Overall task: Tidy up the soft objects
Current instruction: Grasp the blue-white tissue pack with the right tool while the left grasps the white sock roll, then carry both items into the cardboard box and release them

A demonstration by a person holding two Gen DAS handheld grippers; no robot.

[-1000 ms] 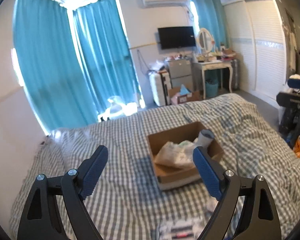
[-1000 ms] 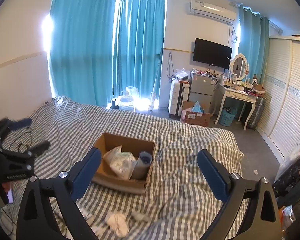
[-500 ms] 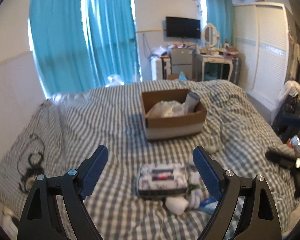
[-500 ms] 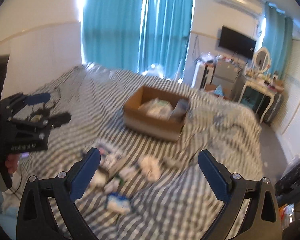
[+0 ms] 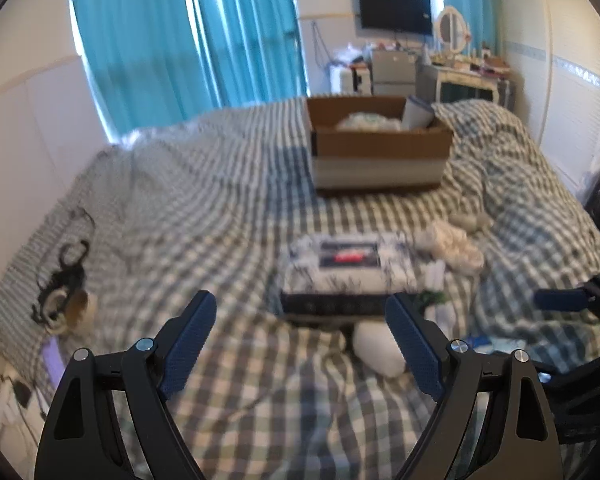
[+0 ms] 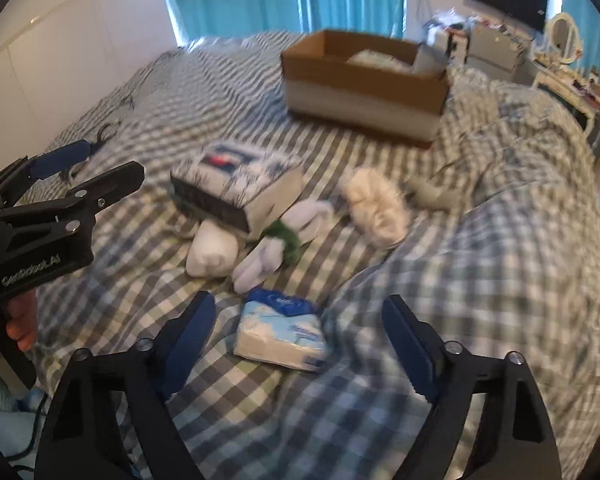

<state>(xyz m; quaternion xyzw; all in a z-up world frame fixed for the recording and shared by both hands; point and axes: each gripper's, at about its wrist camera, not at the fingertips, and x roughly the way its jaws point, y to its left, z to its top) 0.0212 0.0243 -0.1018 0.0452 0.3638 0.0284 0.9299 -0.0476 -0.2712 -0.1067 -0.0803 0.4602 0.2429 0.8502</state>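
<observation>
On the checked bed lie a patterned tissue box (image 5: 346,270) (image 6: 236,186), a white sock ball (image 5: 378,350) (image 6: 212,250), white and green socks (image 6: 284,236), a fluffy white item (image 6: 374,204) (image 5: 454,244) and a blue and white tissue pack (image 6: 280,330). A cardboard box (image 5: 380,144) (image 6: 364,80) with soft items inside stands further back. My left gripper (image 5: 300,338) is open and empty, just short of the tissue box. My right gripper (image 6: 296,330) is open and empty, its jaws either side of the tissue pack.
The left gripper also shows at the left in the right wrist view (image 6: 60,184). A black cable (image 5: 62,276) lies at the bed's left edge. The duvet (image 6: 520,184) is bunched up on the right. Curtains, a dresser and a wardrobe stand beyond the bed.
Both grippers have tilted down and moved closer to the bed. The loose soft items now fill the near view and the cardboard box sits further up. Both stay open.
</observation>
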